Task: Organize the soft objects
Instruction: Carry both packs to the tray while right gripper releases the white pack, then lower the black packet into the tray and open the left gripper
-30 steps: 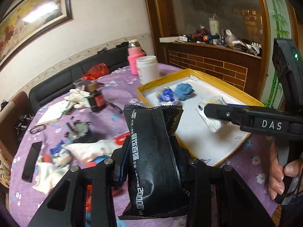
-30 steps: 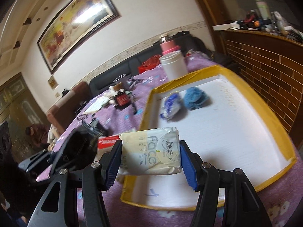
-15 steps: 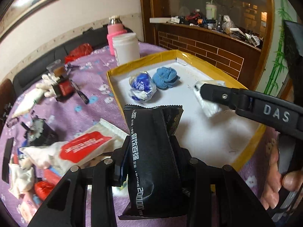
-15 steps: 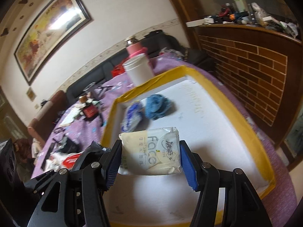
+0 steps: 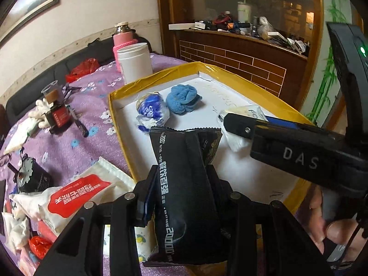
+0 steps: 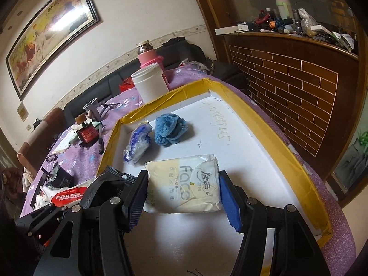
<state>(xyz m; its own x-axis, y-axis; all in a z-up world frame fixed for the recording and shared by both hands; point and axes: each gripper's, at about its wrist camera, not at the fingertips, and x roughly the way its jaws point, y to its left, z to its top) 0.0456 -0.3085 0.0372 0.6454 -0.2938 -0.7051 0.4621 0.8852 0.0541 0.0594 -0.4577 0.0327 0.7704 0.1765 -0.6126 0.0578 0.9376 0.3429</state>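
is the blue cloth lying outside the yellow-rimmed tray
No, the crumpled blue cloth lies inside the yellow-rimmed tray, beside a blue-and-white packet.

I see a cream wall (image 6: 128, 23) carrying a dark-framed painting (image 6: 49, 26) that reflects glare, with a patterned border strip above a black sofa (image 6: 115, 80). To the right, a brick-patterned wooden counter (image 6: 287, 76) holds clutter. The table wears a purple floral cloth (image 5: 92, 92).
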